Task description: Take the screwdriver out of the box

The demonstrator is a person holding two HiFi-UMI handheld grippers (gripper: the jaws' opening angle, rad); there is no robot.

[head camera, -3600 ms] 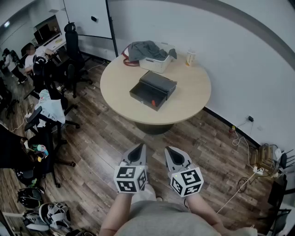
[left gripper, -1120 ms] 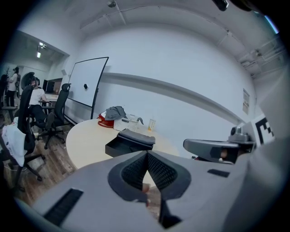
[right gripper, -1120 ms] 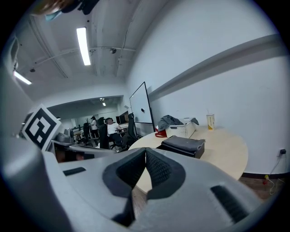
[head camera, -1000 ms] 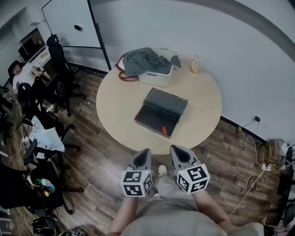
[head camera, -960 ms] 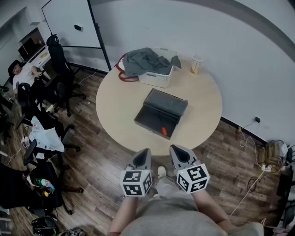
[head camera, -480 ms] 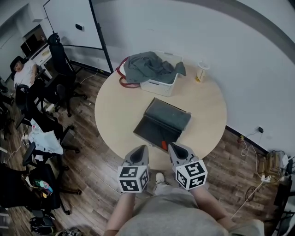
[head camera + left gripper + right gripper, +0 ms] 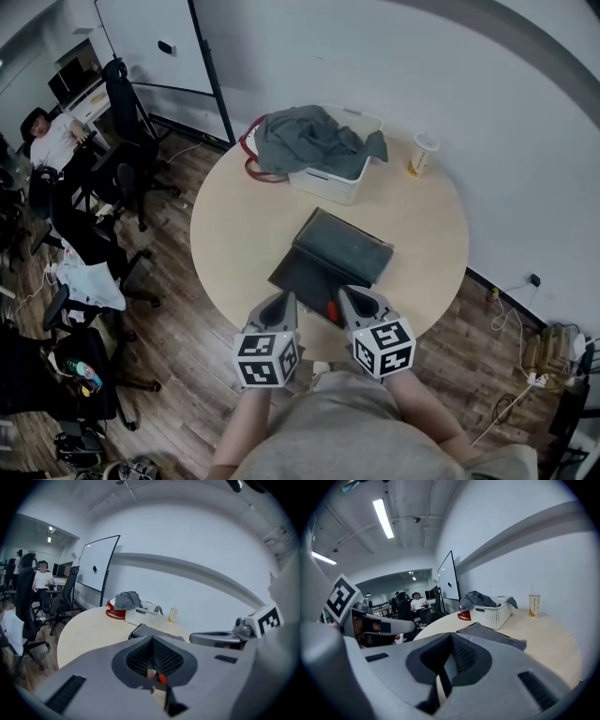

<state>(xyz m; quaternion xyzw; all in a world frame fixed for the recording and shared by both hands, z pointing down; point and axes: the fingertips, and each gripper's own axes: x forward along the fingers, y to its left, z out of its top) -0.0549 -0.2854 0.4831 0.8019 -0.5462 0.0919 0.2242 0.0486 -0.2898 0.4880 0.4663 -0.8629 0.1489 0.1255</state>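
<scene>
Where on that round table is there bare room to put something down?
The table is bare left of the open box, out to the rim, and right of it, on this side of the cup. The far edge is crowded by the basket and cloth.

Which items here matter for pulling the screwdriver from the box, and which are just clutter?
Job:
box
screwdriver, in the box
left gripper
right gripper

Lying about:
white basket
grey cloth in it
cup
office chairs
whiteboard
</scene>
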